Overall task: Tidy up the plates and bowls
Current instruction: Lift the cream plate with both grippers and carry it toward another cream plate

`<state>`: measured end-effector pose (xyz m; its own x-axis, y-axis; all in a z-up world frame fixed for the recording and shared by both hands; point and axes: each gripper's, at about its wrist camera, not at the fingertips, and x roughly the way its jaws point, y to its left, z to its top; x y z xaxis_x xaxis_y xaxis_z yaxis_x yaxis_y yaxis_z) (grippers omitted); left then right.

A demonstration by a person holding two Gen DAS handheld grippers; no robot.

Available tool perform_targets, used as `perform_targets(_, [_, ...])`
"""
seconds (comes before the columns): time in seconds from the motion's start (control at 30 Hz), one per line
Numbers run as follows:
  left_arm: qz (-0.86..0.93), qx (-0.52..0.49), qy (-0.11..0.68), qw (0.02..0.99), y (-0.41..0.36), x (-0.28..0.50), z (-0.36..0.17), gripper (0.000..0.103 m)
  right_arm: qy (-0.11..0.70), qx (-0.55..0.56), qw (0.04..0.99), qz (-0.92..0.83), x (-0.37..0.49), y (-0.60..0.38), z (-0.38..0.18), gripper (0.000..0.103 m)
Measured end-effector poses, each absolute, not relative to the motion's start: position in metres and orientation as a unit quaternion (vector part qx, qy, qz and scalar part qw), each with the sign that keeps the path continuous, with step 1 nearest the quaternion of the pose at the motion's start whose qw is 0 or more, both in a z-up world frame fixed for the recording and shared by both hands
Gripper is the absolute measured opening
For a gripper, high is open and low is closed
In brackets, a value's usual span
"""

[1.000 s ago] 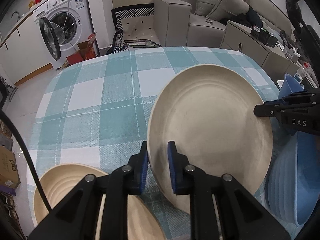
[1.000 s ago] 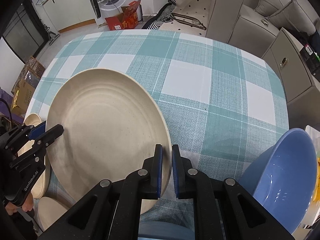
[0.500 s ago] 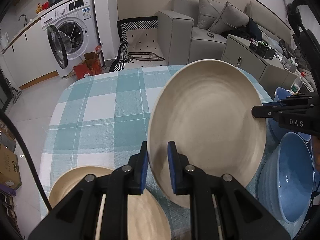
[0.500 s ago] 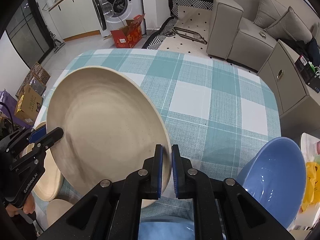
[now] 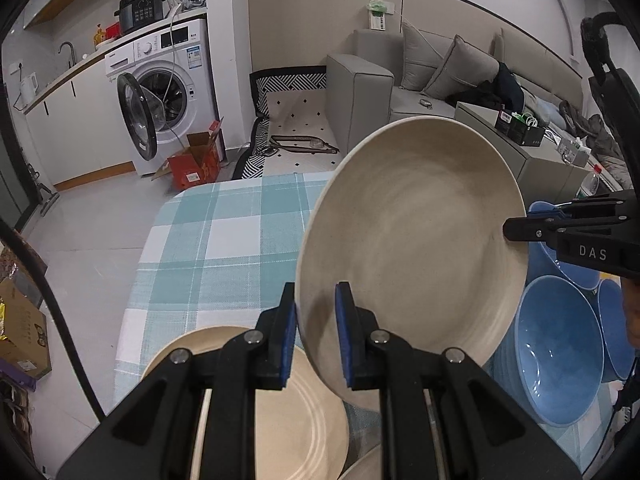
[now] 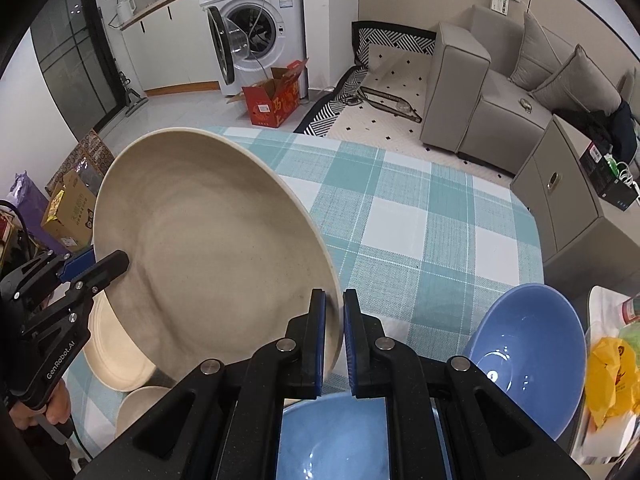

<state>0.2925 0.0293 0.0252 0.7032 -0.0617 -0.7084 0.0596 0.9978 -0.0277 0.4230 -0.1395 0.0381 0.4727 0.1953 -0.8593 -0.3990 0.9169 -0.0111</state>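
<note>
**A:** What is being held, and where is it?

**B:** A large beige plate (image 5: 412,240) is held in the air above a table (image 6: 420,216) covered in a teal-and-white check cloth. The left gripper (image 5: 316,332) pinches the plate's near-left rim, its blue pads pressed on either side of the edge. The right gripper (image 6: 334,336) pinches the rim on the opposite side the same way. The plate is tilted, its far edge higher than its near edge.

**A:** What lies beneath it?

**B:** At the near left of the table is another beige plate (image 5: 276,408). At the near right are blue bowls (image 6: 528,356), one just beside another.

**A:** What could go wrong?

**B:** I judge that each grip covers only a thin strip of rim. If the two hands drift apart or twist unevenly, the plate could slide out of one gripper, swing down, and strike the dishes below. Set down while tilted, it could land edge-first and clatter.
</note>
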Motion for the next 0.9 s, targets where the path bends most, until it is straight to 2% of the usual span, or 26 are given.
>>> perform_targets(0.9, [-0.005,-0.005,0.33,0.944,0.048,0.184,0.061,0.016,0.433,-0.132,0.866,0.211,0.316,-0.114,0.091,0.009])
